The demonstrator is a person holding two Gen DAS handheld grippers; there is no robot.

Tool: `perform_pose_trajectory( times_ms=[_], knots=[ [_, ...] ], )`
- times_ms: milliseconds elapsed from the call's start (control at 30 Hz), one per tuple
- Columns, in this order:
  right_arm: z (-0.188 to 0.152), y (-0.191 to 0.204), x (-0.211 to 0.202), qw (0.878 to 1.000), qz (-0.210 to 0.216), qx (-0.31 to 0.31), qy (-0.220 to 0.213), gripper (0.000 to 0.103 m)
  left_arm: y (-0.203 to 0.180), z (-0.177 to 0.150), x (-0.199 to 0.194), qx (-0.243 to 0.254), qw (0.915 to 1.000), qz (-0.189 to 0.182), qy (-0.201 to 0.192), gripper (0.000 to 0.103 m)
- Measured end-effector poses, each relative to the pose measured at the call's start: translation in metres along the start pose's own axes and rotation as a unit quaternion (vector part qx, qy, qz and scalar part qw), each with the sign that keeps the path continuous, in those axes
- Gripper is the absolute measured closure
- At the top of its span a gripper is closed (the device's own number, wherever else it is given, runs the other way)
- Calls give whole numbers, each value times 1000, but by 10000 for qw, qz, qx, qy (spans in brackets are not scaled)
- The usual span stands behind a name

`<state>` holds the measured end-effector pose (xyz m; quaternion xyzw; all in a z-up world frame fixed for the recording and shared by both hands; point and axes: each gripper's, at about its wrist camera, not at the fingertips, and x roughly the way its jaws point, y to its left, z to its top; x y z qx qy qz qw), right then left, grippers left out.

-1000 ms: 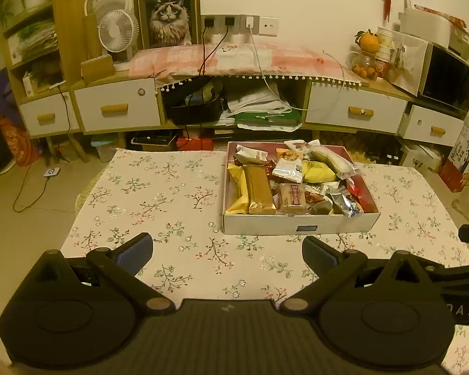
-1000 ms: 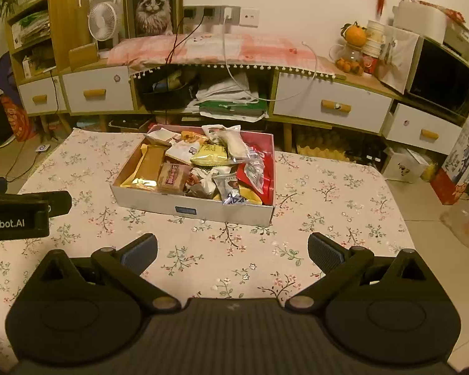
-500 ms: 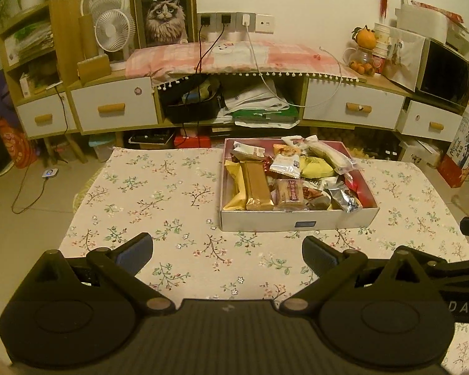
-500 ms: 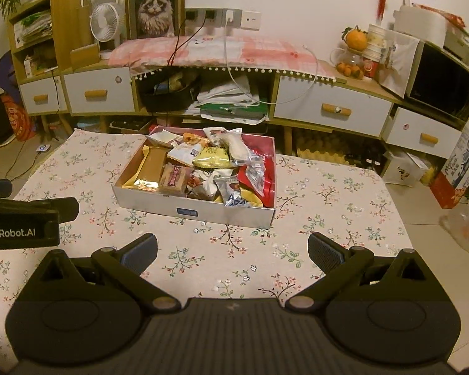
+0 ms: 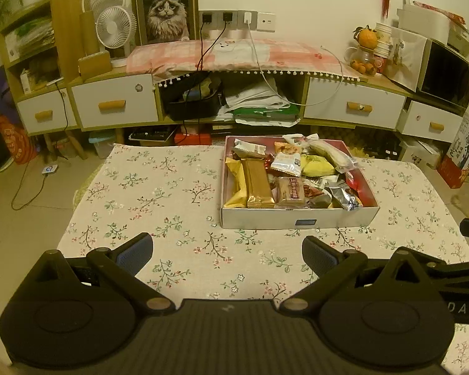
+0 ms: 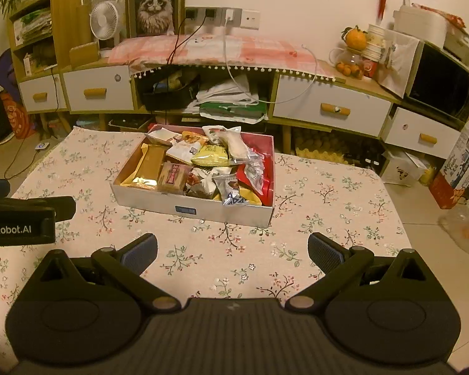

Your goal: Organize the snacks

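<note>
Both grippers hung over the near edge of the table with their fingers spread wide and nothing between them. From its own camera the left gripper filled the bottom of the frame, blue pads facing each other across bare flowered tablecloth. From the right wrist view, the right gripper sat the same way at the bottom, and the left gripper's side showed at the left edge of that frame.

Ahead of both lay the snack box, a shallow white carton with a red lining, resting on the cloth at centre right of the left view and centre left of the right view. It was well apart from both grippers. Inside, a gold bar wrapper lay along the left side beside a yellow wrapper, with a pinkish-brown packet just right of them. A yellow-green packet and a long clear bag sat toward the back, and a silver foil packet near the front right corner.

Behind the table, in the upper part of both frames, stood a low cabinet with white drawers, a small white fan and a framed cat picture.
</note>
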<state>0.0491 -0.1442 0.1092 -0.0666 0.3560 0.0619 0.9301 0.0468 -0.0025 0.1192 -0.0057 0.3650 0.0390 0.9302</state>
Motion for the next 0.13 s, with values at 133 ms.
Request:
perform_pose_trajectory(
  times_ms=[133],
  knots=[
    [0,0,1,10000,-6,-2,3,0,0,0,0,-13,10000,-4,1,0]
  ],
)
